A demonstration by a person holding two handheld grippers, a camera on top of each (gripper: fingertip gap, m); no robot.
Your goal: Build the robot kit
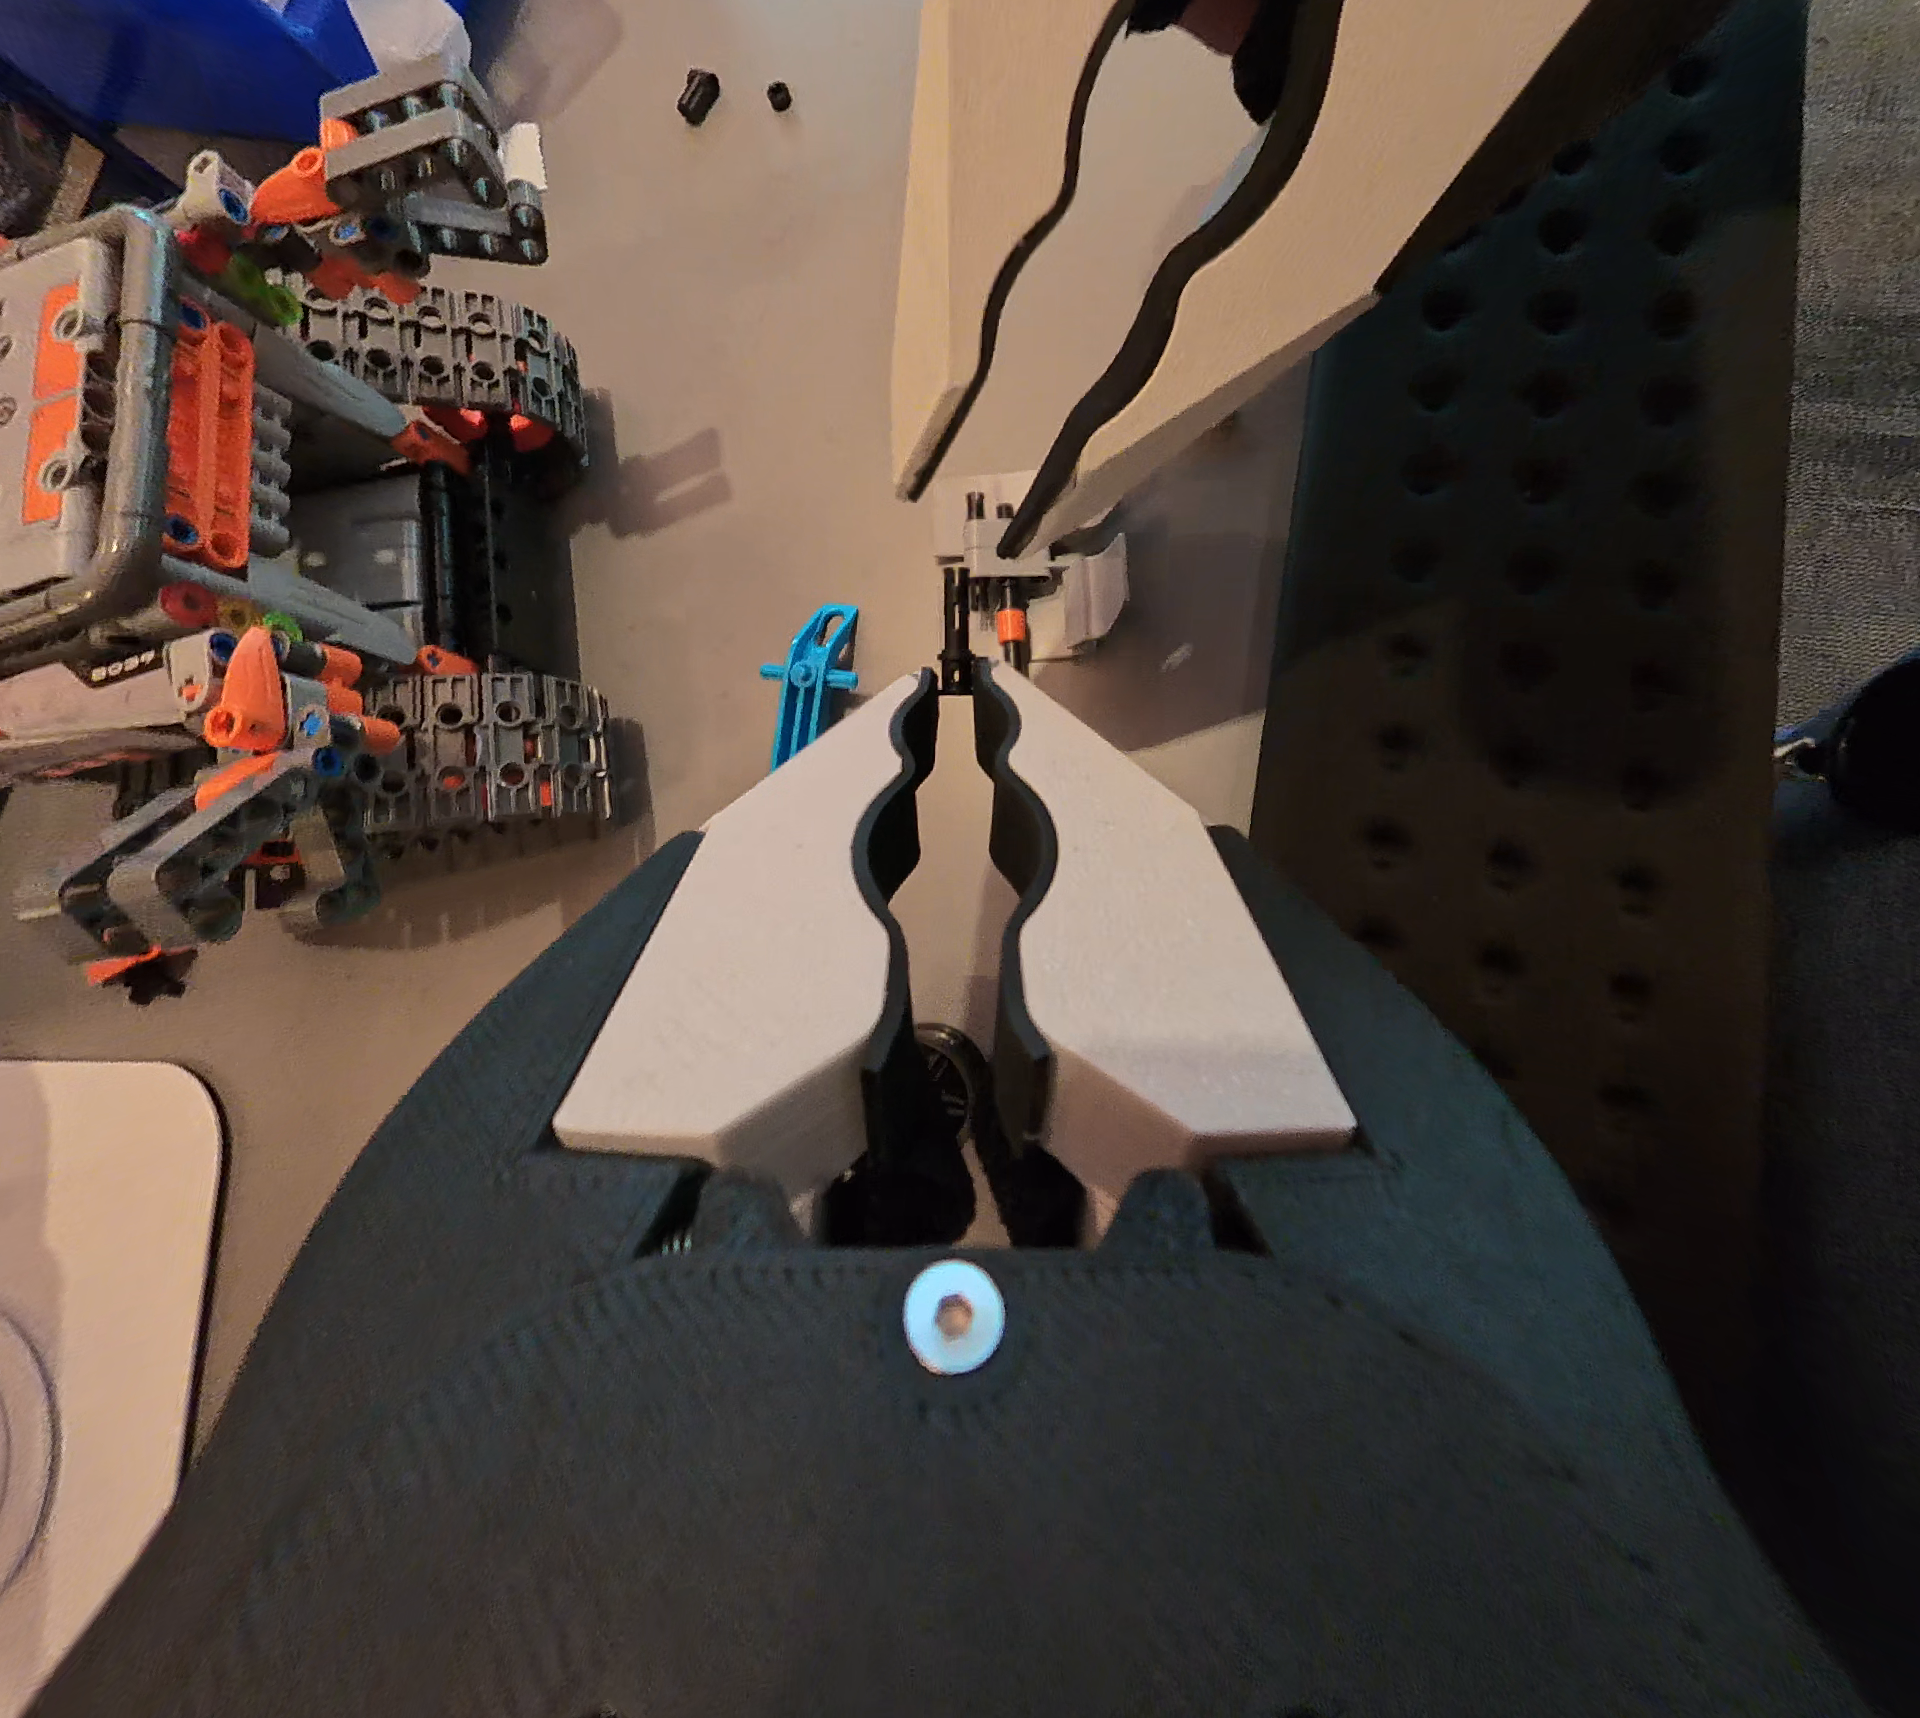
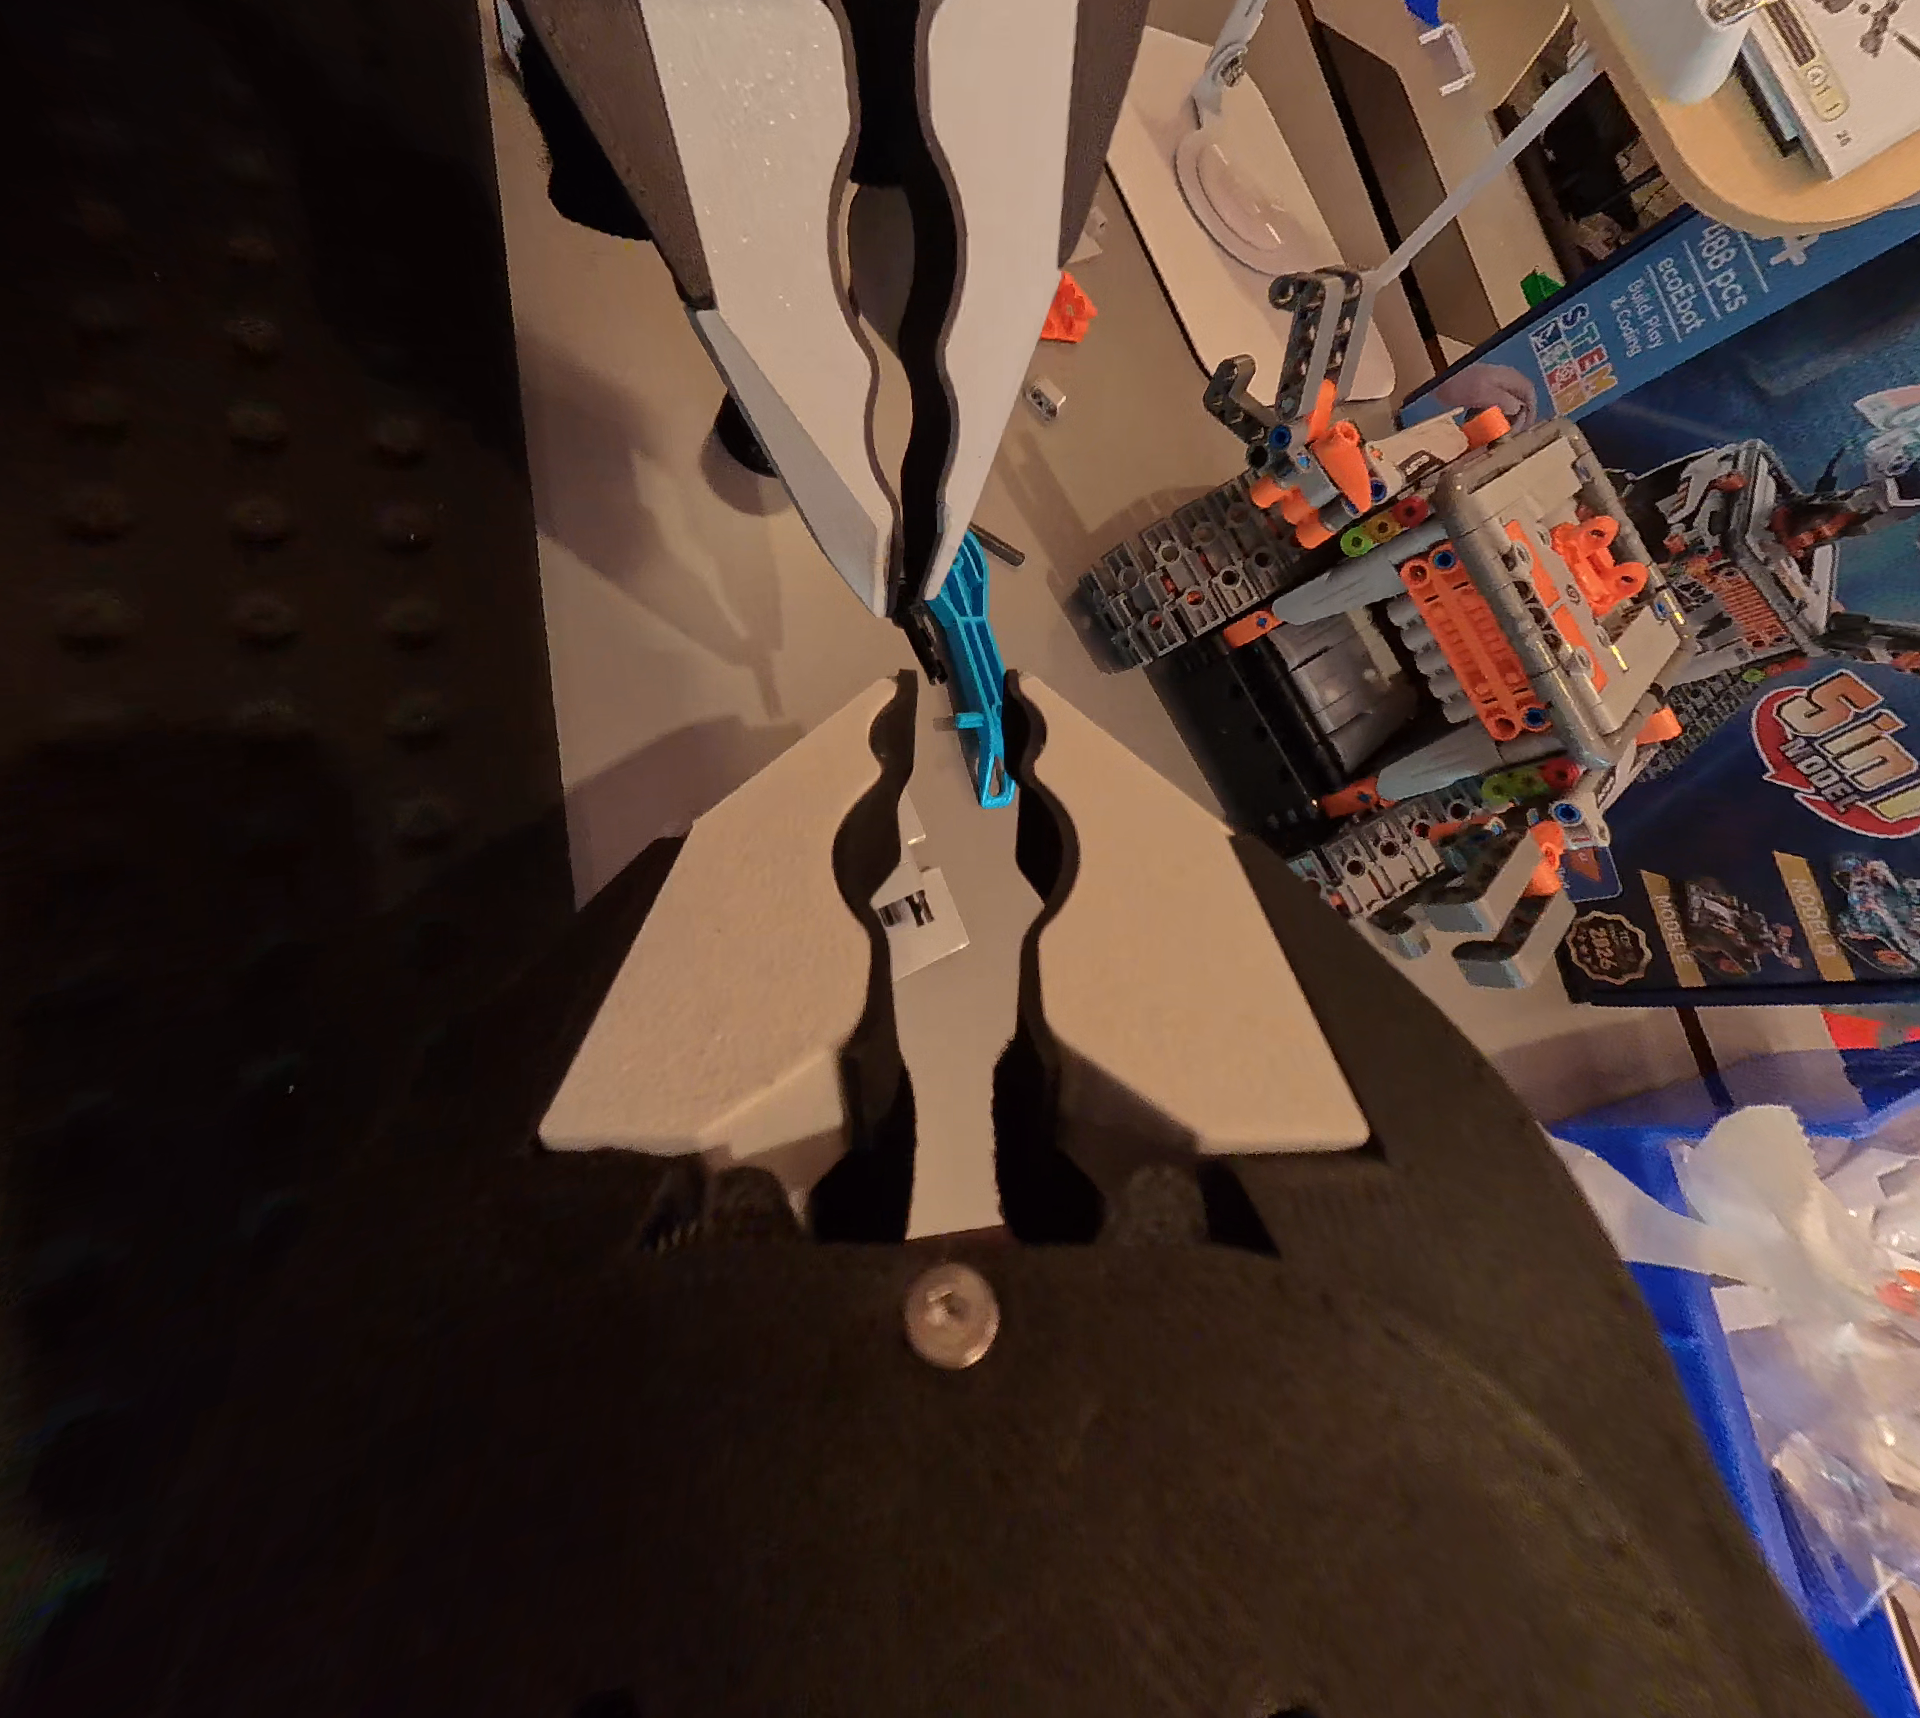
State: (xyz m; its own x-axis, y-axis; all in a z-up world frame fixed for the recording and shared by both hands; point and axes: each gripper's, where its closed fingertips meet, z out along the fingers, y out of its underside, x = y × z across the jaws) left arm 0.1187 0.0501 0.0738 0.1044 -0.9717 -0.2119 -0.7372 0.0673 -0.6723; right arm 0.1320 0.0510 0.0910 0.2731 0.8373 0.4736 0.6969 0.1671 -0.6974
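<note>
The black pin (image 1: 953, 642) sits pinched at the tips of my left claw (image 1: 954, 681), aimed at the grey part (image 1: 1013, 562) my right claw (image 1: 1013, 538) clamps steady. The tracked model (image 1: 312, 546) stands far left, the blue piece (image 1: 816, 681) just beside the pin.

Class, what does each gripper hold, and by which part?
Left gripper pinches a black pin by its near end. Right gripper, jaws apart, at a grey assembly: hold cannot be told.
</note>
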